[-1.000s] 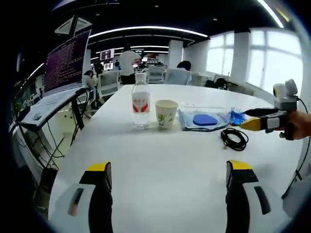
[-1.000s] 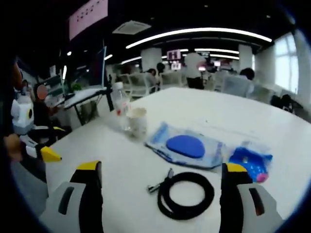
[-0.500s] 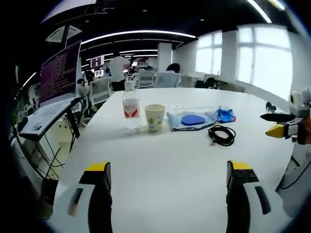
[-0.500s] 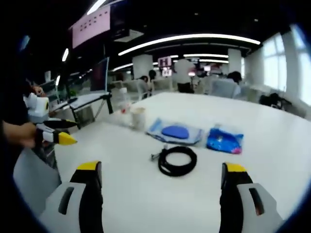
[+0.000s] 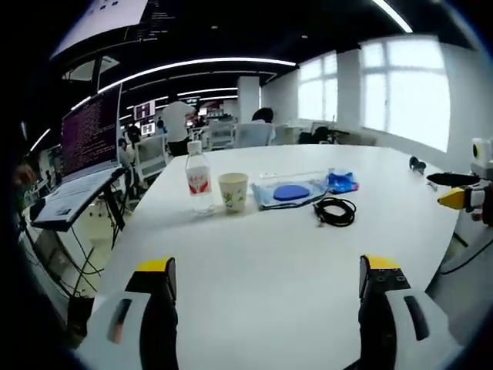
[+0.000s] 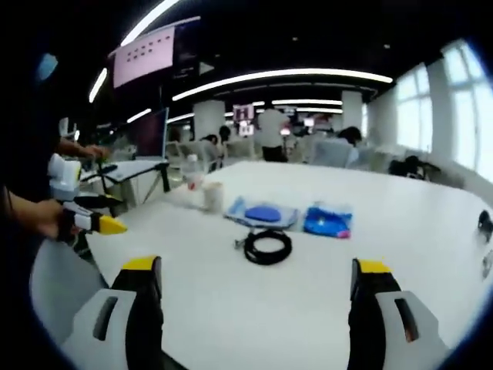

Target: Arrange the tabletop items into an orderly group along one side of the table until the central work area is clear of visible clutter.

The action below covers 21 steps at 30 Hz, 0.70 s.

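Along the far side of the white tabletop (image 5: 254, 262) stand a water bottle (image 5: 199, 179) and a paper cup (image 5: 233, 191) close together, then a clear packet with a blue pad (image 5: 289, 192), a small blue bag (image 5: 340, 182) and a coiled black cable (image 5: 334, 210) nearer the middle. The left gripper (image 5: 266, 281) and right gripper (image 6: 258, 281) hang over bare tabletop, jaws spread wide and holding nothing. Behind the bottle a laptop (image 5: 81, 154) sits on a stand.

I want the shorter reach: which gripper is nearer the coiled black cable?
Right, slightly. The coiled black cable lies straight ahead of the right gripper. From the left gripper it sits ahead and off to the right. Both are open and well short.
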Each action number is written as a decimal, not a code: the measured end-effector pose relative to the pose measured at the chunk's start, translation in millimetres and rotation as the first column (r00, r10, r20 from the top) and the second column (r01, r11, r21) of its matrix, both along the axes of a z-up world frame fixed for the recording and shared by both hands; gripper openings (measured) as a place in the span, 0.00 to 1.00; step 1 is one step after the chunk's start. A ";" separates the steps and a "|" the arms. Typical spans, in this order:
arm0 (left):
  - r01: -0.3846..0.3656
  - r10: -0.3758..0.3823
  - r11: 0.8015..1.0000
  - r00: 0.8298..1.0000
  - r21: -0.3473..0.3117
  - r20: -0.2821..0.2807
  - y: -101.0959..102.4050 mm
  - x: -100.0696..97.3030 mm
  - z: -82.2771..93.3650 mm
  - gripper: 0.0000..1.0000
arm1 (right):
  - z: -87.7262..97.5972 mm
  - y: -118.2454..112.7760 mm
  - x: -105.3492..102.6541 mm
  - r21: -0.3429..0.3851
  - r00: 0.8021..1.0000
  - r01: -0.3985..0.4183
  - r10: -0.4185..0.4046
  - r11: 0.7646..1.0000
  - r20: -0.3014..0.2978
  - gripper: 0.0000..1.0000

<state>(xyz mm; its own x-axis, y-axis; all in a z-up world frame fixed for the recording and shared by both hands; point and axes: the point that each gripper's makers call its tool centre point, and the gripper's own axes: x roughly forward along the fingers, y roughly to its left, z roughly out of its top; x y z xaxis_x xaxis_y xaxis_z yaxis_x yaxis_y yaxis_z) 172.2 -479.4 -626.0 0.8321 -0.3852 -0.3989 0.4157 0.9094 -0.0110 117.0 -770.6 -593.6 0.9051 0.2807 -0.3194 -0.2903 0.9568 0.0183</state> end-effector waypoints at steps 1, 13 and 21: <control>0.001 -0.001 1.000 1.000 0.000 0.001 0.1 0.0 0.7 1.00 | -0.4 -0.3 -3.0 -0.001 1.000 0.003 -0.003 1.000 0.000 1.00; -0.003 0.003 1.000 1.000 -0.003 0.021 5.9 -6.6 7.4 0.99 | 12.1 0.3 -10.0 -0.018 0.998 0.032 -0.031 0.999 0.057 1.00; 0.001 -0.001 1.000 0.999 -0.010 0.036 6.2 -7.9 9.6 0.99 | 10.1 2.7 -10.6 -0.035 0.998 0.027 -0.025 0.999 0.055 1.00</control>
